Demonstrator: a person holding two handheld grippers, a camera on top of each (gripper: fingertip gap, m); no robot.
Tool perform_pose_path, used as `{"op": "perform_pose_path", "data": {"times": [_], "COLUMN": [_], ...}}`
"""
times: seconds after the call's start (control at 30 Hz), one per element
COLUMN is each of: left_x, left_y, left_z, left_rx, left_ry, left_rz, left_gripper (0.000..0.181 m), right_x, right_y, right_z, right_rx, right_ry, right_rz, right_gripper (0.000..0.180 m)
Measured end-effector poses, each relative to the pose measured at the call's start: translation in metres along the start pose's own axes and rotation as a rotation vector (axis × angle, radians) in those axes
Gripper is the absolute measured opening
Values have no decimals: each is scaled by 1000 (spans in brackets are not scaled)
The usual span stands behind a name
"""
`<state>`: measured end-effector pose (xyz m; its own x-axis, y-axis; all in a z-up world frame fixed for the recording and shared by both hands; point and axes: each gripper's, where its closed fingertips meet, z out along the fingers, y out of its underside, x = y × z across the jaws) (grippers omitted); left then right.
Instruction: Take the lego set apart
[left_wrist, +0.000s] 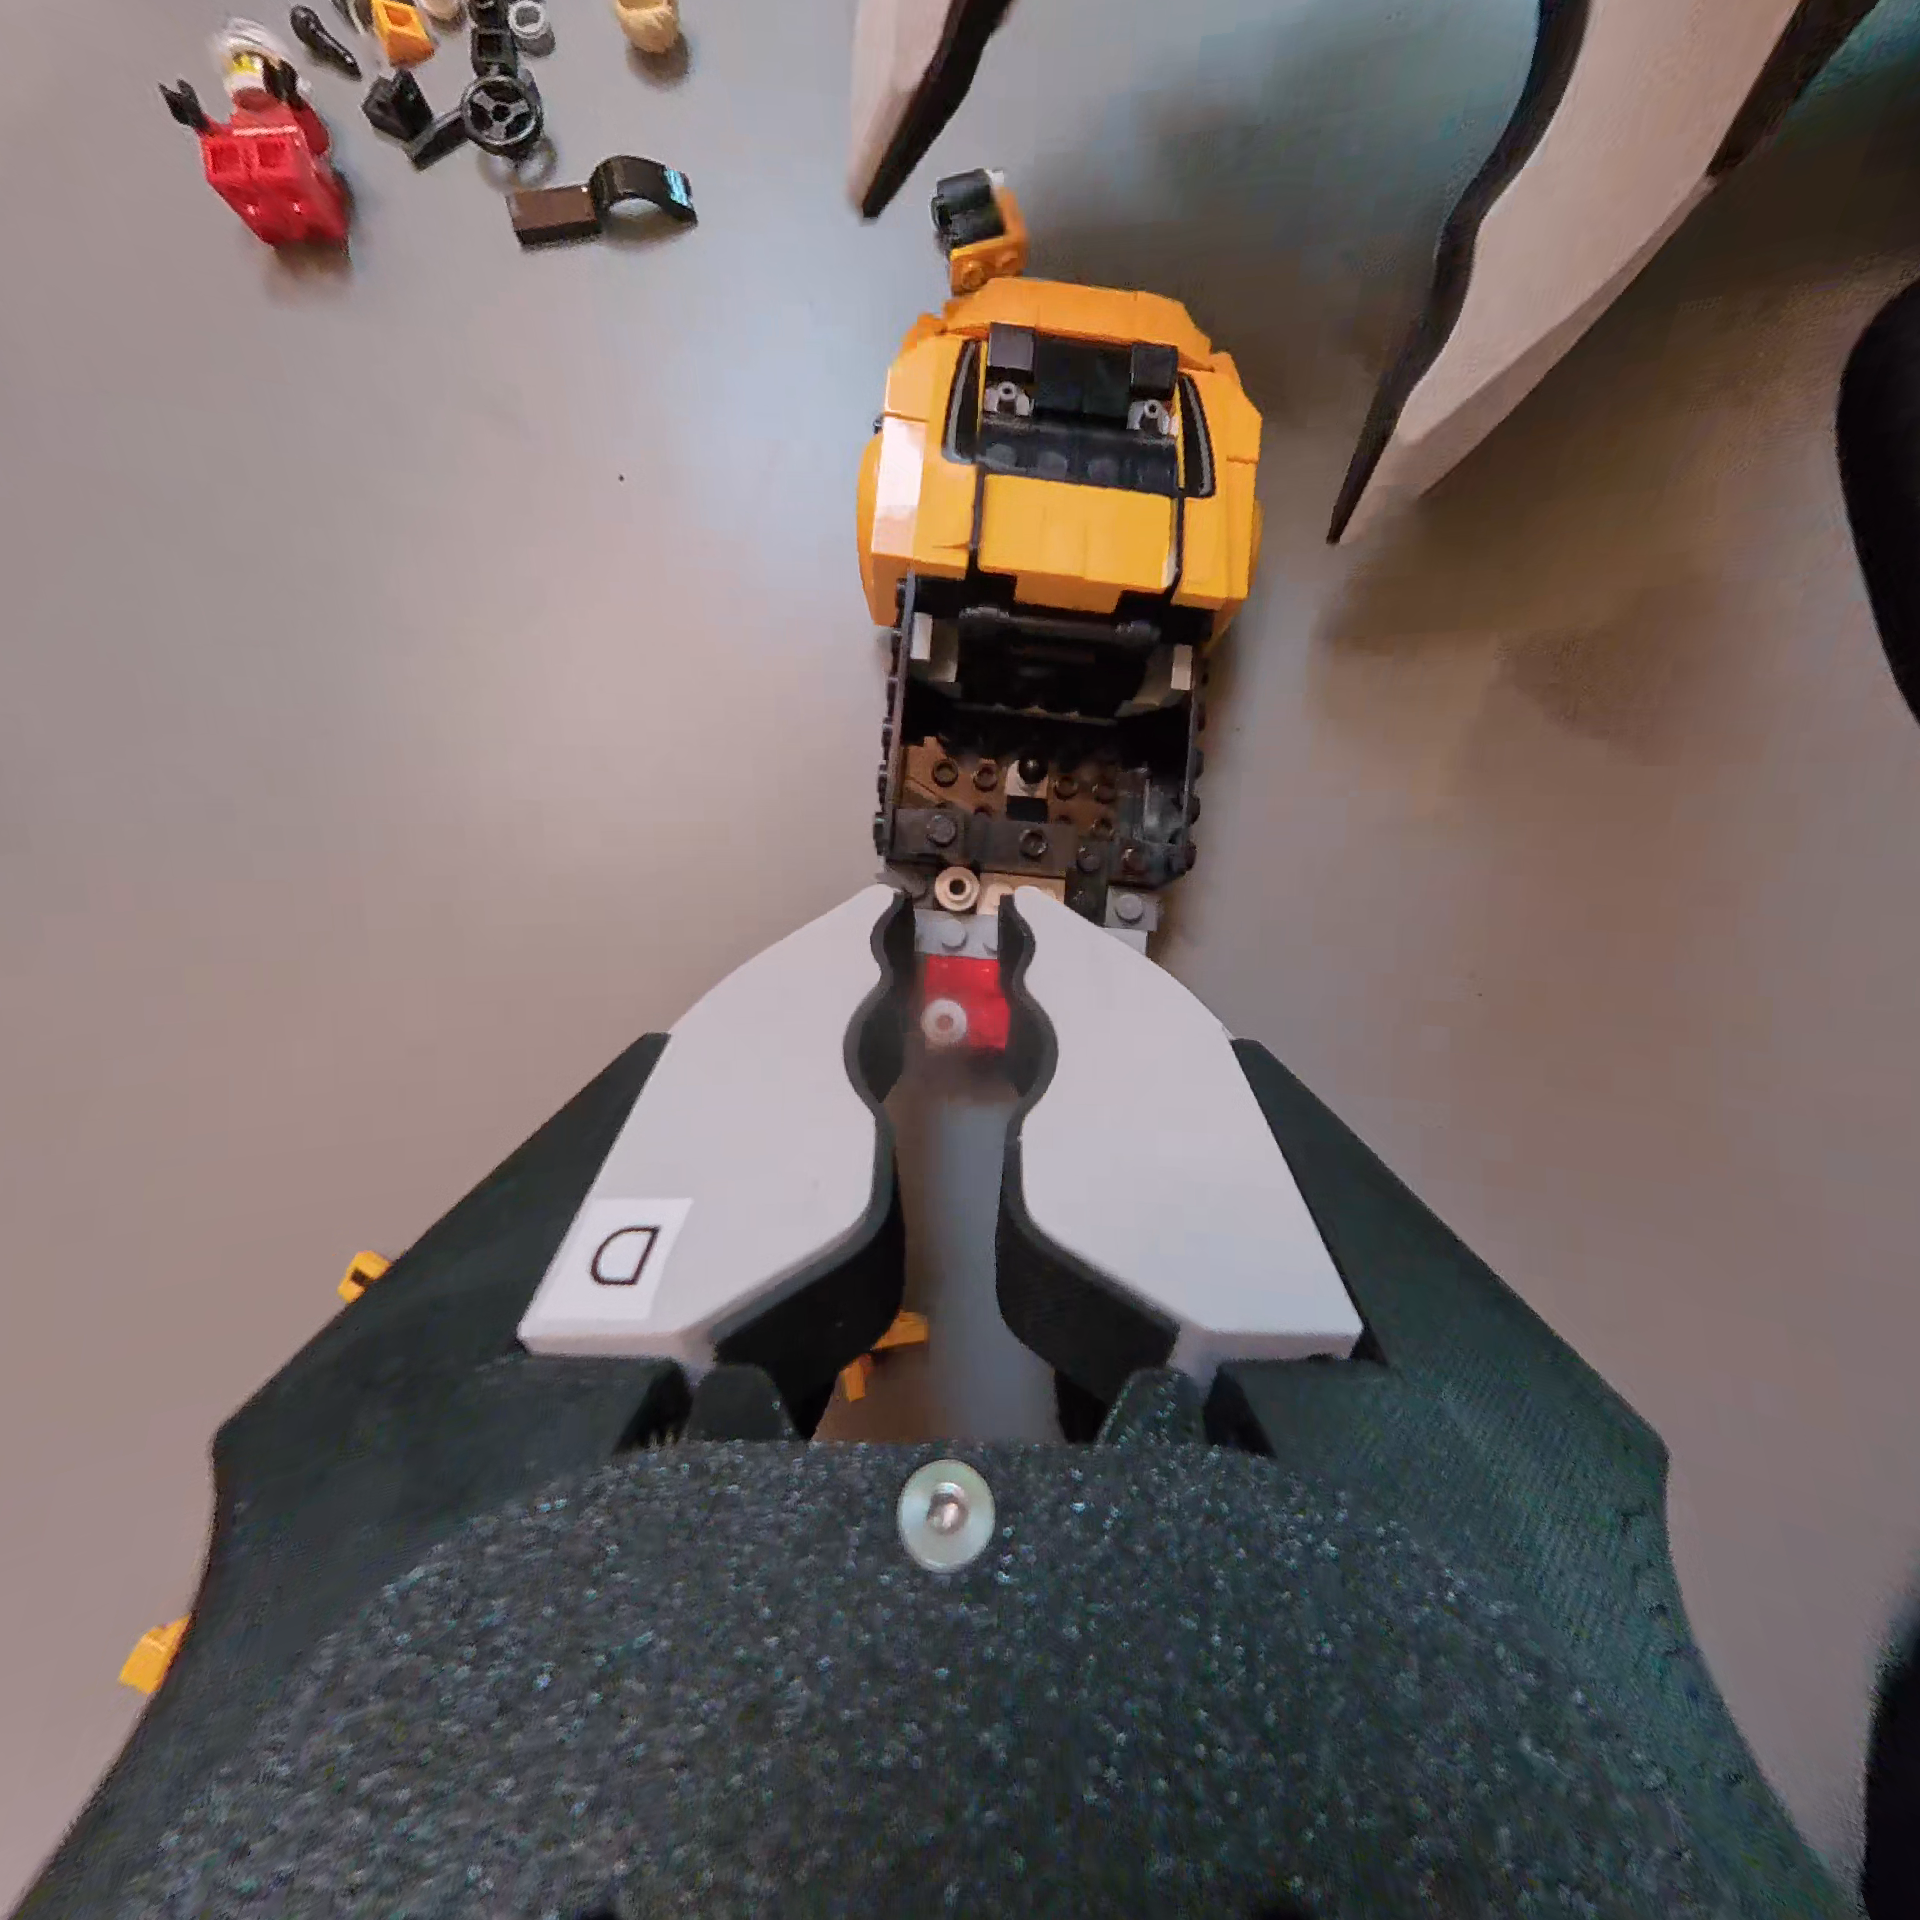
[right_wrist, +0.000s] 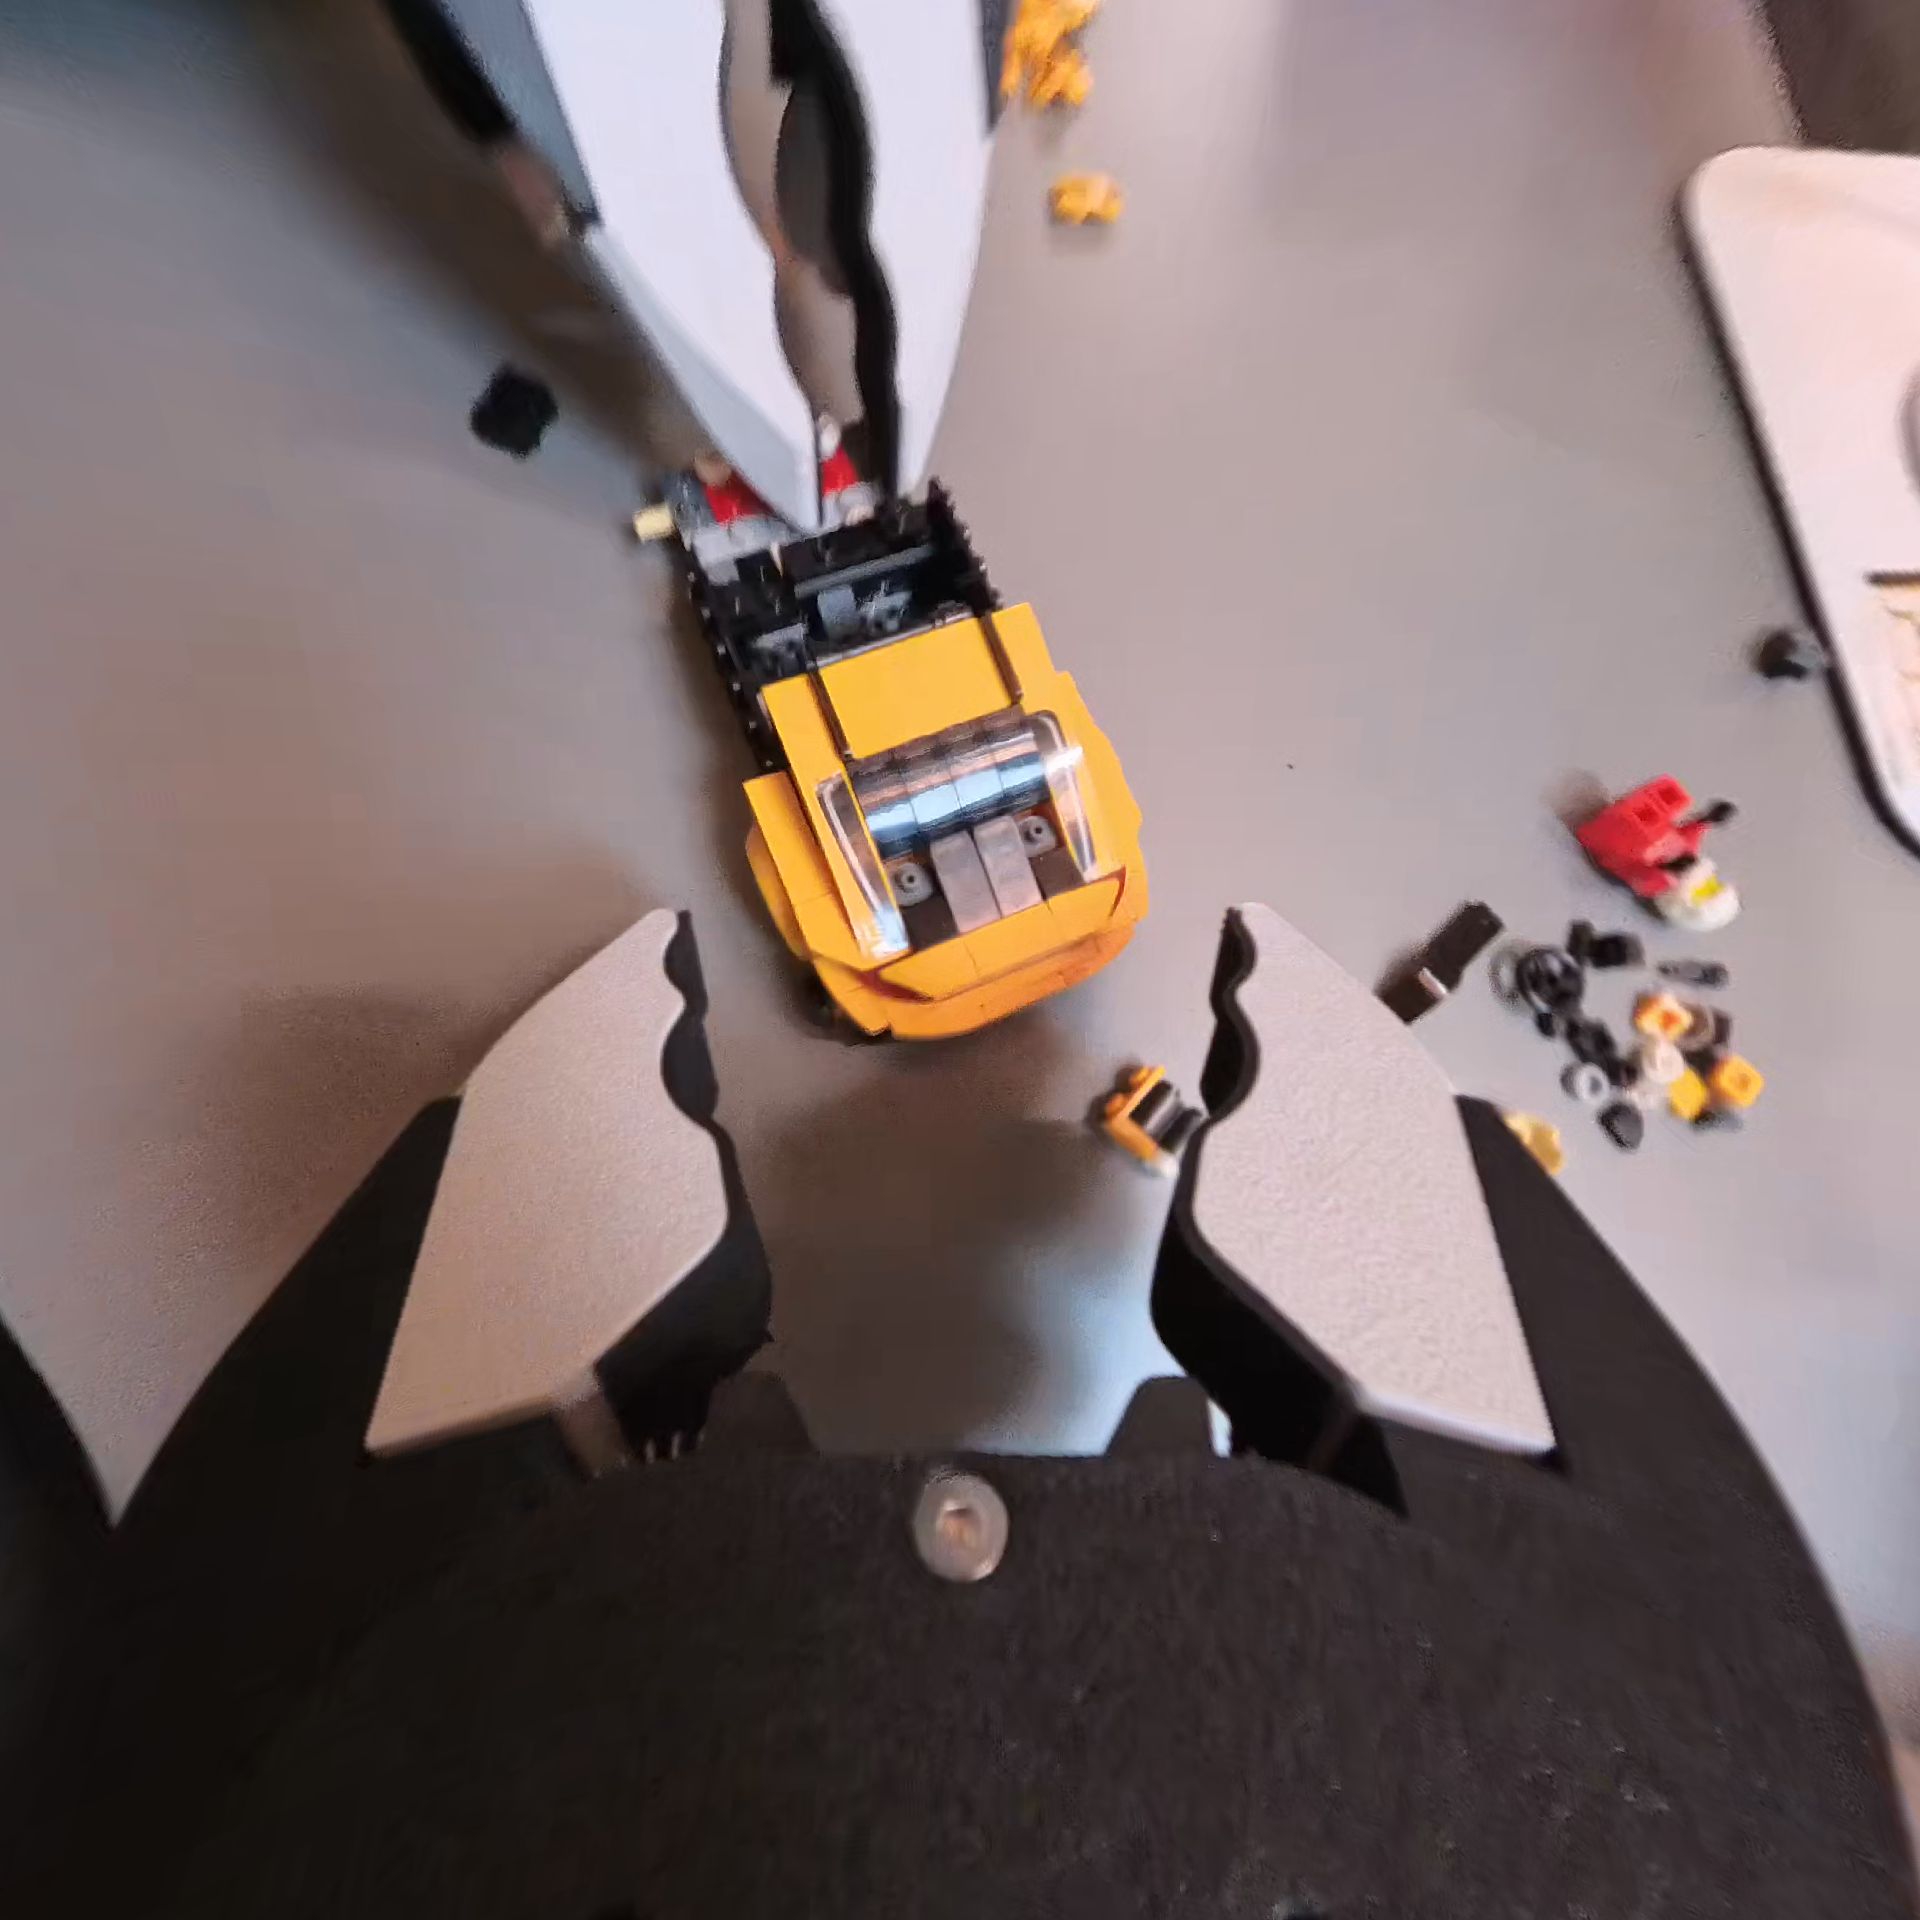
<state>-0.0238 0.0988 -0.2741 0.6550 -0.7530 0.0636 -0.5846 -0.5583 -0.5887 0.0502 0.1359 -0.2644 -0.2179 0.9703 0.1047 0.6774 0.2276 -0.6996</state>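
Loose parts, far left of left wrist view: red minifigure piece (left_wrist: 268, 171) lying on grey table (left_wrist: 416, 675), beside black wheel (left_wrist: 503, 112), black arch piece (left_wrist: 636, 187) and small orange bits.
Lego car (left_wrist: 1060, 520): centre of table, orange body on black chassis; rear bodywork gone, studs exposed. Roof and windscreen end in place, pointing away from left gripper.
Left gripper (left_wrist: 956, 904): jaws narrow, closed onto the stripped rear end of the car; a red brick (left_wrist: 966, 1013) with grey plates sits between the fingers. Fingertips touch the black chassis edge.
Small orange-and-black subassembly (left_wrist: 982, 229): on table just beyond the car's front.
Right gripper (right_wrist: 956, 925): jaws wide apart, nothing between them, hovering at the car's front end, not touching it.
Right wrist view, right side: same loose pile near a pale tray (right_wrist: 1808, 416) edge.
Orange crumbs (right_wrist: 1086, 197): behind left gripper, blurred.
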Motion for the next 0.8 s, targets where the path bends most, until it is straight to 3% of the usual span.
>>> {"op": "perform_pose_path", "data": {"times": [0.17,0.63,0.8], "left_x": [1,5,4], "left_y": [-1,-1,0], "left_z": [2,3,2], "left_rx": [-8,-8,-31], "left_ry": [36,73,20], "left_rz": [-14,-87,47], "left_gripper": [8,5,4], "right_x": [-6,-11,-11], "right_y": [-2,-3,-3], "right_z": [28,29,31], "right_rx": [-54,-34,-52], "right_ry": [-146,-77,-37], "right_rz": [-99,-45,-21], "right_gripper": [87,83,84]}}
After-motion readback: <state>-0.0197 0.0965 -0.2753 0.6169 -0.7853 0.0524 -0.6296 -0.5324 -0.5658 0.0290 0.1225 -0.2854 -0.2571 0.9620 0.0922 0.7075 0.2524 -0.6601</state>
